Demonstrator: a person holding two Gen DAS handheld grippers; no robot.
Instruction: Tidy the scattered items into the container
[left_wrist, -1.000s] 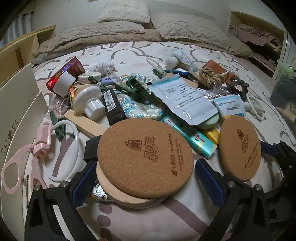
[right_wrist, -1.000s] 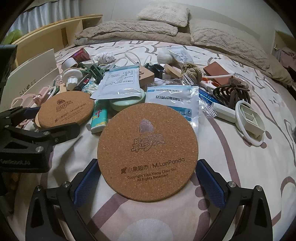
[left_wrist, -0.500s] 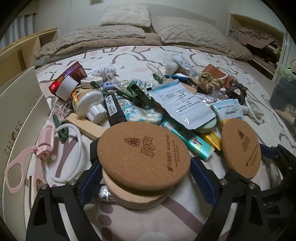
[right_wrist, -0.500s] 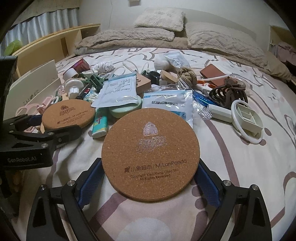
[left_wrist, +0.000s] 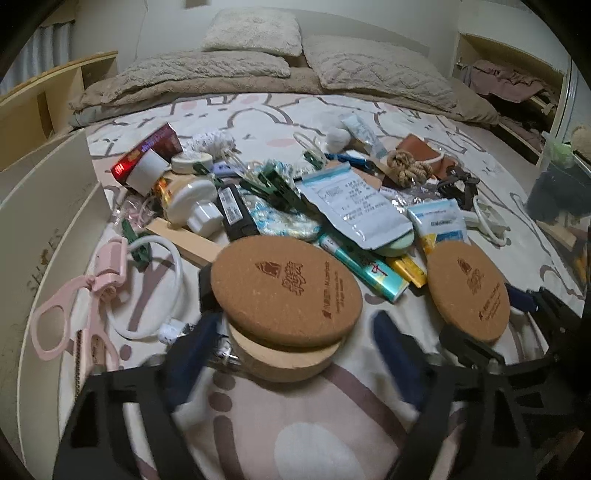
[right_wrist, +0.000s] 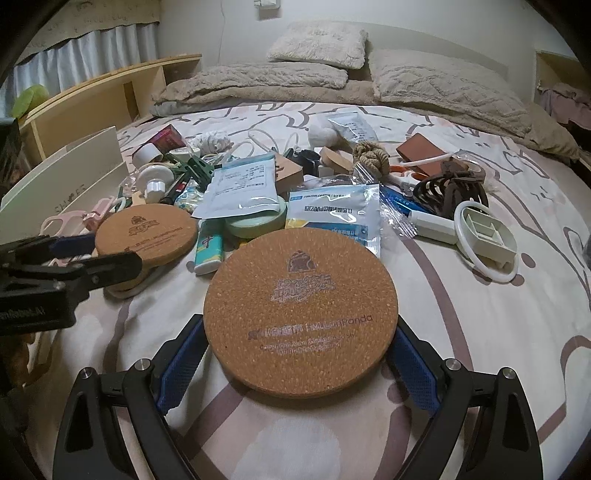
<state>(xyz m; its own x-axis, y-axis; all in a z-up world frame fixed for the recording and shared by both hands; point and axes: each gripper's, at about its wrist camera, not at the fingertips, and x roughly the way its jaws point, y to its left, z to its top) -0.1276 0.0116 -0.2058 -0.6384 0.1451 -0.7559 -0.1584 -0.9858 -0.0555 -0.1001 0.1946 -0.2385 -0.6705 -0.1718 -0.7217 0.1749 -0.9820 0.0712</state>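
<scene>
A round cork coaster (right_wrist: 301, 312) lies flat between the blue pads of my right gripper (right_wrist: 299, 363), which is shut on its edges just above the bedsheet. A second cork coaster (left_wrist: 286, 293) rests on a pale round wooden disc (left_wrist: 284, 356) in front of my left gripper (left_wrist: 295, 354), whose jaws stand open on either side of the disc. In the left wrist view the right gripper's coaster (left_wrist: 469, 291) shows at the right. The white shoe box (left_wrist: 44, 229) stands at the left edge.
Clutter covers the bed: pink scissors (left_wrist: 74, 306), a white ring cable (left_wrist: 162, 288), a green tube (left_wrist: 364, 267), foil pouches (left_wrist: 354, 206), a rope knot (right_wrist: 371, 157), a brown hair claw (right_wrist: 450, 192), a white round holder (right_wrist: 485, 238). Pillows and shelves lie behind.
Both grippers have drawn back and risen a little. The right gripper's coaster has lifted with it; the left jaws have stayed open around the stacked coaster.
</scene>
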